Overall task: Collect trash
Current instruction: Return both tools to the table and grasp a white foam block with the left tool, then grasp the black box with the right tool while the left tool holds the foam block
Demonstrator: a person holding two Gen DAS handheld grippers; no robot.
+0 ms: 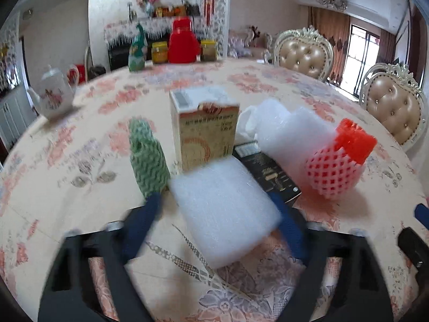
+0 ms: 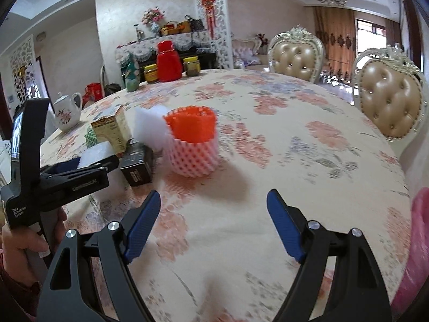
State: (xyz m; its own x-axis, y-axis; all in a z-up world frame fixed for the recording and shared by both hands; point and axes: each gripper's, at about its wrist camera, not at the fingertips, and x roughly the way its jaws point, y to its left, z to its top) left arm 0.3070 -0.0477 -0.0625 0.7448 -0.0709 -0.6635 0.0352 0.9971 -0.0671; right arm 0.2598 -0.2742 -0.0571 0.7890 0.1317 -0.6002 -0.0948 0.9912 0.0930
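left tongs (image 1: 217, 204): spread apart around foam pad (image 1: 225, 212) at lower centre, nothing clamped | green net (image 1: 147, 158) at left could be snagged, box (image 1: 206, 134) behind toppled | right tongs (image 2: 214, 201): apart, empty, red net (image 2: 193, 145) ahead at centre | surface (image 2: 295, 161) blurred; box print unreadable; black box (image 1: 268, 174) partly covered
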